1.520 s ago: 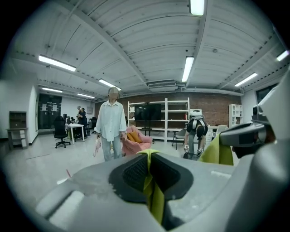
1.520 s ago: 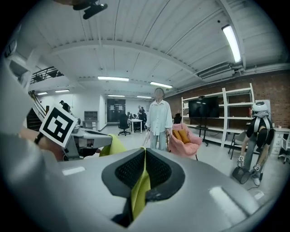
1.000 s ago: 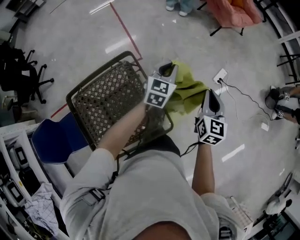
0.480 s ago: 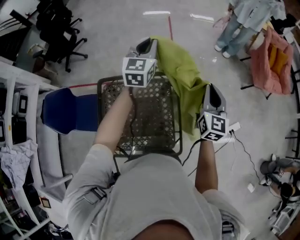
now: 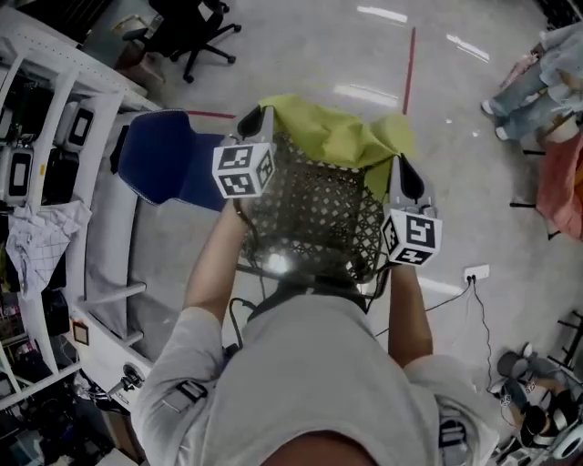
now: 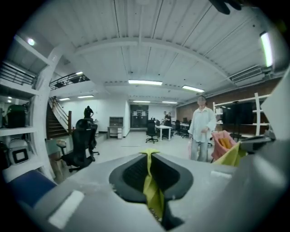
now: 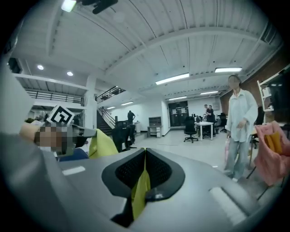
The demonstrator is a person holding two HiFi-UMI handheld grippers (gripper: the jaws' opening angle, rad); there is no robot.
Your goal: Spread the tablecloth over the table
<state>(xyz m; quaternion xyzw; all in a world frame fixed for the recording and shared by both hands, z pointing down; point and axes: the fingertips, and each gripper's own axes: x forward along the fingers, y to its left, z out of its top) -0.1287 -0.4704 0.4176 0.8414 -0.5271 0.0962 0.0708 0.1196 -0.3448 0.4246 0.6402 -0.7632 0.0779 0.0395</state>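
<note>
The tablecloth [image 5: 339,136] is a yellow-green cloth, stretched in a sagging band between my two grippers above a dark wire-mesh basket [image 5: 319,214]. My left gripper [image 5: 256,120] is shut on its left corner; in the left gripper view a strip of the cloth [image 6: 153,192] runs down between the closed jaws of that gripper [image 6: 151,156]. My right gripper [image 5: 401,171] is shut on the right corner, and the pinched cloth [image 7: 139,192] shows in the right gripper [image 7: 145,152]. No table is in view.
A blue chair [image 5: 159,168] stands left of the basket, beside white shelving [image 5: 41,100]. A black office chair [image 5: 196,23] is at the back. A red floor line [image 5: 407,59] runs away ahead. A person [image 6: 201,129] stands to the right, near a pink item [image 5: 563,173].
My view has swung left across the room. Both grippers moved apart and forward, so the cloth went from a hanging bunch to a band held over the basket.
</note>
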